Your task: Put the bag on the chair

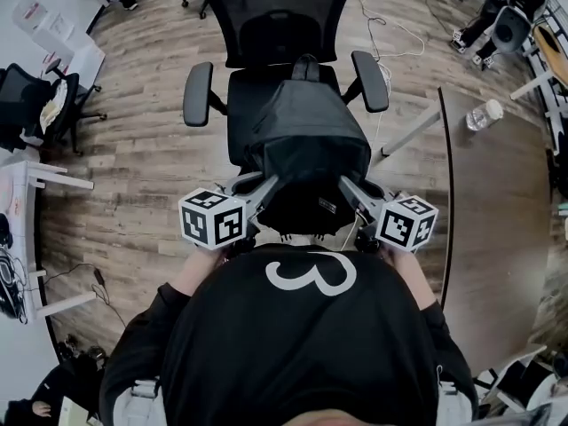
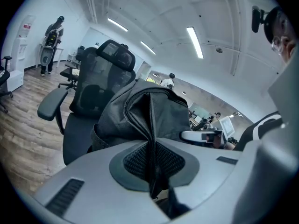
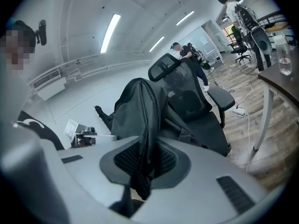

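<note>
A black bag [image 1: 306,140] hangs in the air between my two grippers, over the front of a black office chair [image 1: 266,25]. My left gripper [image 1: 264,187] is shut on a fold of the bag [image 2: 145,113] at its left side. At the other side my right gripper [image 1: 351,189] is shut on the bag's fabric [image 3: 140,111]. In both gripper views the cloth is pinched between the ribbed pads. The chair's seat [image 2: 79,129] and mesh back [image 3: 184,90] lie just beyond the bag.
The chair's two armrests [image 1: 197,93] [image 1: 370,80] flank the bag. A dark table [image 1: 497,202] with a water bottle [image 1: 484,115] stands to the right. White desks [image 1: 27,185] and another chair [image 1: 35,105] are to the left. Cables [image 1: 390,25] lie on the wooden floor.
</note>
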The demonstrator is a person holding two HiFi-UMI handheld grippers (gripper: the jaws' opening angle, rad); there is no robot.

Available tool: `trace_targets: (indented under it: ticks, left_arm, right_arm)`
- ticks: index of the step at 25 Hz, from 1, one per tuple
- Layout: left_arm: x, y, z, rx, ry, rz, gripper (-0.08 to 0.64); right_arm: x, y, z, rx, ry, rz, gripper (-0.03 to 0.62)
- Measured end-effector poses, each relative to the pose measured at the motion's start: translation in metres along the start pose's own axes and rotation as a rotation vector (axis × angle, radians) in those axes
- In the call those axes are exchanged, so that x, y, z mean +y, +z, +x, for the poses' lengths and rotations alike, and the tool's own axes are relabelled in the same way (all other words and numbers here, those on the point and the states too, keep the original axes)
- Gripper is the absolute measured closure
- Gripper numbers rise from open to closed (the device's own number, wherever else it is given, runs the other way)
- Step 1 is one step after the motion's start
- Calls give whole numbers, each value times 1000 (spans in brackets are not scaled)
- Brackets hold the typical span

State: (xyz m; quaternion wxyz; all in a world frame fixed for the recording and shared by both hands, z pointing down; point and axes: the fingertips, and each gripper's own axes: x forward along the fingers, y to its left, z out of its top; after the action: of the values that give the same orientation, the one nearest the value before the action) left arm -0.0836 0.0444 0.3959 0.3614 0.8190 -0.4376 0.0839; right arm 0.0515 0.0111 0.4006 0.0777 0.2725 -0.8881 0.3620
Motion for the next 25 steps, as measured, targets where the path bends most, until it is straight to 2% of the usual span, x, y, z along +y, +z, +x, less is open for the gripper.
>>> trace_targets:
  ticks: [12,25]
  left_arm:
    - [20,27,10,-25,13,7,515]
    - [40,56,22,-58,50,-5,515]
  right_arm:
    - [-8,21,23,-2,0,-5,534]
    - [-22,54,52,18,44,-22,535]
